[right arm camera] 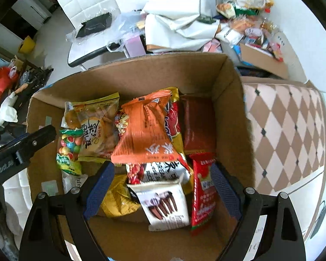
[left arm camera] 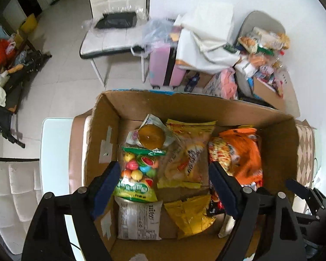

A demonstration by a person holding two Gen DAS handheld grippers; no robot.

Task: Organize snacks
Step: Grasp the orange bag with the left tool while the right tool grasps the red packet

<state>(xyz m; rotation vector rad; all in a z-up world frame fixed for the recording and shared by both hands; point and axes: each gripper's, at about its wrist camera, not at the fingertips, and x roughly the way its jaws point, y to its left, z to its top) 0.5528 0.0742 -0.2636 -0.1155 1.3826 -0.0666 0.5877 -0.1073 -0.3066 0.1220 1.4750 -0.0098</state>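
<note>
**Both sets of fingers spread wide and empty above the packed snack box**

Cardboard box (left arm camera: 278, 143) open-topped on the bench (left arm camera: 54, 152), flaps up, snacks lying flat on its floor. Green bag of coloured candy balls (left arm camera: 139, 174) lengthwise along the left wall, long axis from near to far, header strip at the far end. Round brown pudding cup (left arm camera: 152, 138) just beyond it, lid up. Yellow biscuit bag (left arm camera: 187, 152) beside these, long axis likewise near to far. Orange packet (right arm camera: 145, 128) tilted atop the right-hand heap, printed seam toward the near side. White wafer packet (right arm camera: 165, 204) and red packet (right arm camera: 203, 189) propped near the front, both slanting upward.

Left gripper (left arm camera: 163, 187) hanging over the box's left half, fingers (left arm camera: 106, 184) well apart, nothing between the pads. Right gripper (right arm camera: 163, 189) over the right half, fingers (right arm camera: 226, 191) wide apart too, clear of the packets beneath, gripping nothing.

Bare cardboard floor visible at the near edge and between the yellow bags; walls high on all sides, so entry from above only.

Diamond-patterned cloth (right arm camera: 286, 134) just right of the box. Beyond: pale tiled floor, white chair (left arm camera: 115, 21), pink suitcase (left arm camera: 163, 65), a second heap of snacks (left arm camera: 263, 50) against the white wall.
</note>
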